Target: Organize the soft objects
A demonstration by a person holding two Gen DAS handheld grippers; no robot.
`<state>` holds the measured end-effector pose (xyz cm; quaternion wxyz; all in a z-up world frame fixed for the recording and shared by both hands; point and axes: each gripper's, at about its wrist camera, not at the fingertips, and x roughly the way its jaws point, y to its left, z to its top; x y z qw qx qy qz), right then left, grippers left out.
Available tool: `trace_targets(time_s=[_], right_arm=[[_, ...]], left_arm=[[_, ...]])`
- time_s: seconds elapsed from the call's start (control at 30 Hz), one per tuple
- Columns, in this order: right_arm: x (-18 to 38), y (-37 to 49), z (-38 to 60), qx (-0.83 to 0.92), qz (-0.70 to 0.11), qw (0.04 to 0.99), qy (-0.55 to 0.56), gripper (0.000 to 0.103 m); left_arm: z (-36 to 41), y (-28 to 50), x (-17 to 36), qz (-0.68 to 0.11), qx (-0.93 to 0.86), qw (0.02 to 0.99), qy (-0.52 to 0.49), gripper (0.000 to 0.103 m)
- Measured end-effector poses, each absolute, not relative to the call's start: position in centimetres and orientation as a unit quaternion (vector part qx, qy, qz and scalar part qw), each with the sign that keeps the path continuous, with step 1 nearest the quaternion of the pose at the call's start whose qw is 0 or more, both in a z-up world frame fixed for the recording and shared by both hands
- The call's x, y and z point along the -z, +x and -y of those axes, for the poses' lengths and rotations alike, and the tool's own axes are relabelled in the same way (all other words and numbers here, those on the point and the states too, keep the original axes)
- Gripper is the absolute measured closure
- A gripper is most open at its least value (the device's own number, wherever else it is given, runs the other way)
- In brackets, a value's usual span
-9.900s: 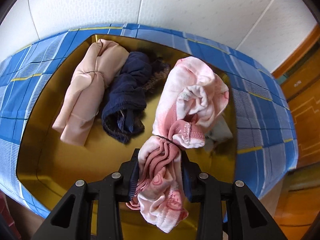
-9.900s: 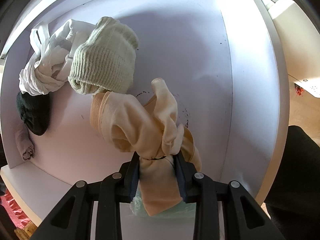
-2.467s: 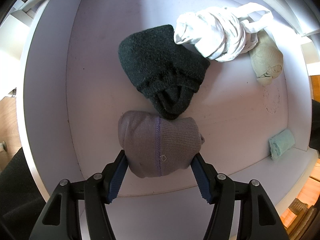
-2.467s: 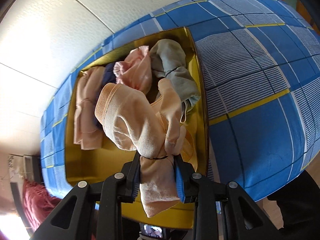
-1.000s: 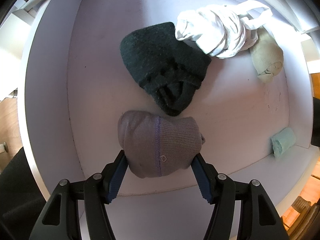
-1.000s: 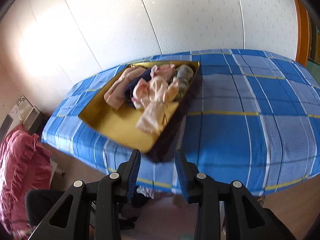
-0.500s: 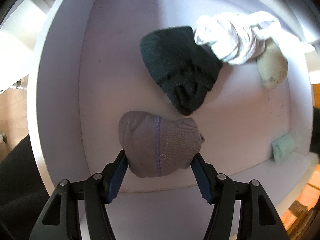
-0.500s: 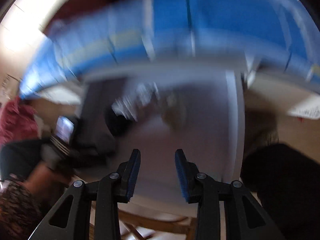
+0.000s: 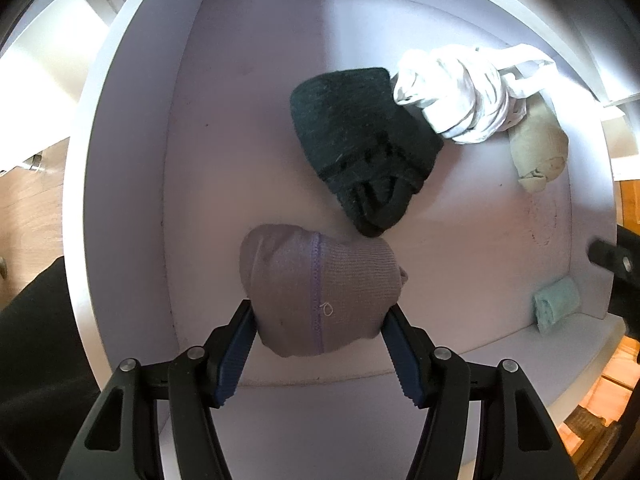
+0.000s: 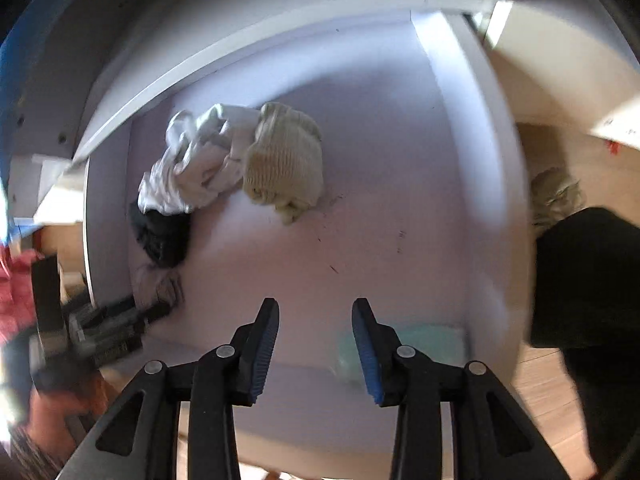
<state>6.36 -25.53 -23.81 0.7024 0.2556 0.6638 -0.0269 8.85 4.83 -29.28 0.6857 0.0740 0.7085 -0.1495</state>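
My left tongs gripped a mauve sock bundle near the drawer's left wall, my empty right tongs were opening over bare floor by the drawer's front edge.

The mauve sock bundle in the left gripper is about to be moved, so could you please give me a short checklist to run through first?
1. Left gripper pads press both sides of the mauve sock bundle: ok.
2. Bundle clear of the black sock bundle: cannot tell, their edges look very close.
3. Nothing trailing loose from the mauve bundle: ok.
4. Right gripper carries nothing, jaws opening: ok.
5. Right gripper away from the cream sock bundle and white cloth: ok.
6. Drawer floor bare beside the left gripper: ok.
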Motion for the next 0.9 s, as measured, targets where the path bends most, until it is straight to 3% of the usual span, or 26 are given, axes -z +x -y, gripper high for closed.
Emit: trace_targets(time_s=[0.33, 0.57, 0.9], right_arm=[[25.9, 9.4, 27.8, 0.050, -0.596, 0.711, 0.369, 0.061], [27.0, 11.4, 27.8, 0.039, -0.582, 0.710, 0.396, 0.050], [27.7, 12.3, 28.6, 0.032, -0.550, 0.717, 0.428, 0.049]], left_arm=[[-5.2, 8.4, 29.9, -0.714, 0.144, 0.680, 0.083, 0.039], [-5.1, 7.9, 30.0, -0.714, 0.152, 0.678, 0.088, 0.039], [-4.0, 8.2, 30.7, -0.715, 0.153, 0.676, 0.097, 0.039]])
